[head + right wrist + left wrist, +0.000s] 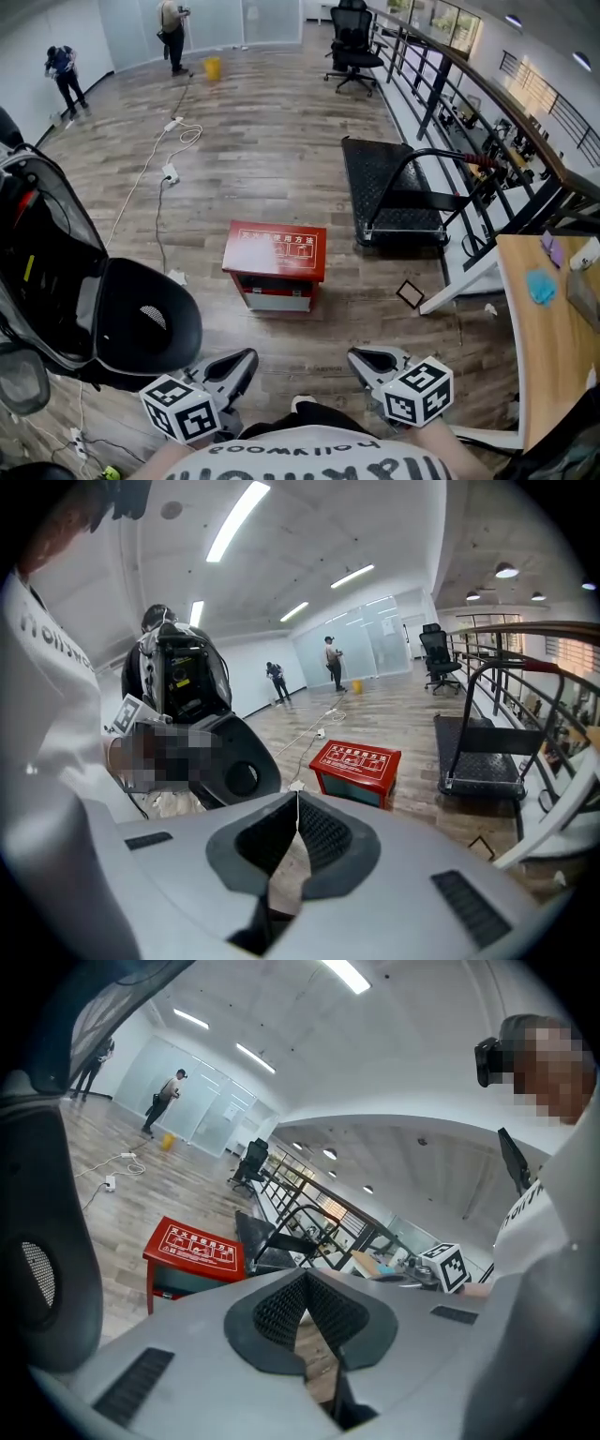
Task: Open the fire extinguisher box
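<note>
Left hand-held gripper (305, 1276): held low in front of the person's body, jaws pressed together with nothing between them.
Right hand-held gripper (297, 795): level with the left one and just as low, jaws together and empty, pointing towards the box.
Black office chair (141, 323): close on the person's left, beside the left hand-held gripper and clear of the way ahead.
Floor ahead (309, 333): bare wood planks between the two jaw tips and the box.
Fire extinguisher box (275, 251): a red cabinet standing on the floor straight ahead, well apart from both hand-held grippers. Its red top with white print lies flat, and the pale front panel sits flush in its frame.
Done so far: nothing on the box itself. It looks fully shut, and neither hand-held gripper touches it.
Left to do: by my judgement, the whole job. That means closing the gap, finding the lid edge or front catch, and lifting or swinging it open. I cannot tell from here which face opens.
Desk (539, 356): wooden, at the right edge, playing no part.
Platform trolley (394, 192): black, beyond the box to the right.
Power strip and cable (171, 172): on the floor beyond the box to the left.
Far end: two people (172, 33) by the glass wall, with a yellow bucket (213, 67) near them.
</note>
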The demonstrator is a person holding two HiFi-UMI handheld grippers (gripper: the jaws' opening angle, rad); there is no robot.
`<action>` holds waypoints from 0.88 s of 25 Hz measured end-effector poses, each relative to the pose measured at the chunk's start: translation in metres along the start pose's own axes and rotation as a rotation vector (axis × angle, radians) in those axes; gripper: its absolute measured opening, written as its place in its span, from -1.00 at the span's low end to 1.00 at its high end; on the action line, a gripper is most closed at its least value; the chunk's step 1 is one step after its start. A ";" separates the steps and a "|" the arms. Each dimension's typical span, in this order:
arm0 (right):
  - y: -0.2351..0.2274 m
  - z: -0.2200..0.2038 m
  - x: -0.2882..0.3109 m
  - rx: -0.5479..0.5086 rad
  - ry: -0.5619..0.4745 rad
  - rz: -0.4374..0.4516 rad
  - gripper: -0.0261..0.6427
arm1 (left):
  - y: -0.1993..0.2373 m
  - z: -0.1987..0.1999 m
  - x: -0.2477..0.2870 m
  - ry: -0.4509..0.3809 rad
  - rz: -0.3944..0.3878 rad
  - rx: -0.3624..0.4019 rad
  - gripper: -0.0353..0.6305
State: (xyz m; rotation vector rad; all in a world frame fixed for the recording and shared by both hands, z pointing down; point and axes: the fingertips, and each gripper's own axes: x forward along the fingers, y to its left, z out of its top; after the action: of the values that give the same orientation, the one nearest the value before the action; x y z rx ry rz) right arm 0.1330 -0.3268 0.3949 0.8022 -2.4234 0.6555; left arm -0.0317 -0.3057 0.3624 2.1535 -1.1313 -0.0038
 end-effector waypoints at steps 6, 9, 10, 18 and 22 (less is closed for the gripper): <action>-0.034 0.000 -0.003 -0.016 0.021 -0.004 -0.89 | 0.000 0.008 0.036 -0.014 0.014 0.013 -0.88; -0.043 -0.001 0.003 -0.040 0.038 0.006 -0.89 | 0.003 0.012 0.048 -0.023 0.028 0.019 -0.88; -0.043 -0.002 0.006 -0.045 0.045 0.012 -0.89 | 0.005 0.013 0.050 -0.021 0.034 0.020 -0.88; -0.043 -0.007 0.030 -0.035 0.060 0.060 -0.89 | 0.020 0.011 0.060 0.019 0.076 0.023 -0.88; -0.052 0.008 0.039 0.001 0.002 0.058 -0.89 | 0.034 0.007 0.069 0.064 0.078 0.014 -0.88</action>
State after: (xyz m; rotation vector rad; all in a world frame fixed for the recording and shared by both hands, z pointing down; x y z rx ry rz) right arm 0.1366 -0.3848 0.4264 0.7340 -2.4522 0.6788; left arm -0.0153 -0.3724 0.3975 2.1049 -1.1810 0.1074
